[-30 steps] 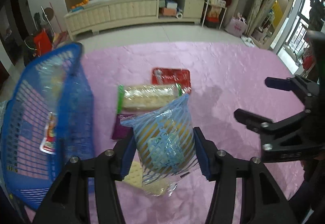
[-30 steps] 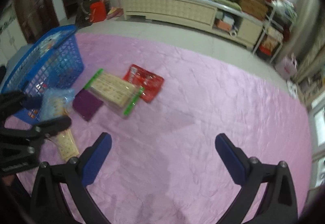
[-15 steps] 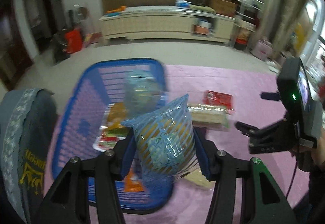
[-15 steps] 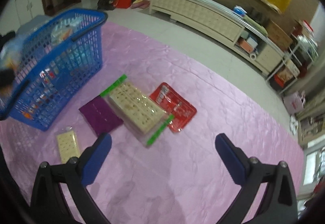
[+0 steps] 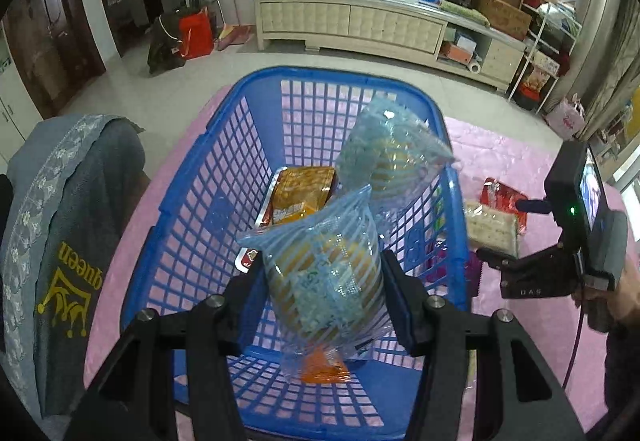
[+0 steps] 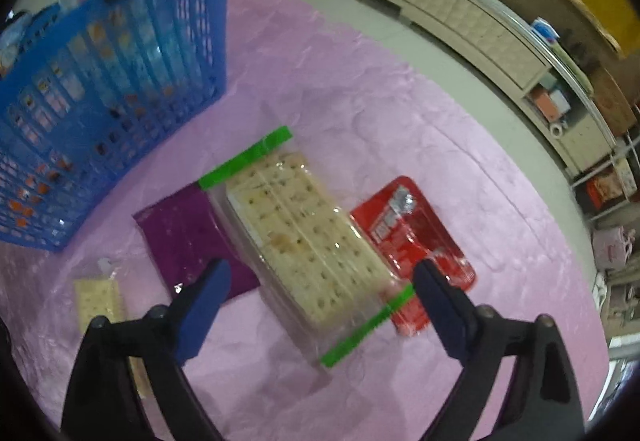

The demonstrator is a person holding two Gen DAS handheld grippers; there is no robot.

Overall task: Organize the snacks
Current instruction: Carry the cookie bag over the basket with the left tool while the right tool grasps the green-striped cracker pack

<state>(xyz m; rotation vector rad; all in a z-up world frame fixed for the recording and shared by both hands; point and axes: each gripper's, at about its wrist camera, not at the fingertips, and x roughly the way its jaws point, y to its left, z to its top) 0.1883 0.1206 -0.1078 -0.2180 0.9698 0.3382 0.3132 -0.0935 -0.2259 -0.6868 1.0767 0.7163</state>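
My left gripper [image 5: 324,297] is shut on a blue-striped clear snack bag [image 5: 326,273] and holds it above the inside of the blue basket [image 5: 188,225]. In the basket lie a second blue-striped bag [image 5: 390,153] and orange packets [image 5: 300,193]. My right gripper [image 6: 320,295] hangs over the large cracker pack with green ends [image 6: 304,237]; its jaws are closing and stand either side of the pack without touching it. Next to that pack lie a purple packet [image 6: 180,237], a red packet [image 6: 412,233] and a small cracker packet [image 6: 98,299].
Everything rests on a pink cloth [image 6: 360,89]. A grey garment with yellow print [image 5: 60,241] hangs left of the basket. The basket [image 6: 100,81] stands left of the loose snacks. A cream cabinet [image 5: 360,25] runs along the far wall.
My left gripper carried the striped bag left from above the pink cloth to above the basket. My right gripper swung down and left over the cracker pack, and its jaws narrowed slightly.
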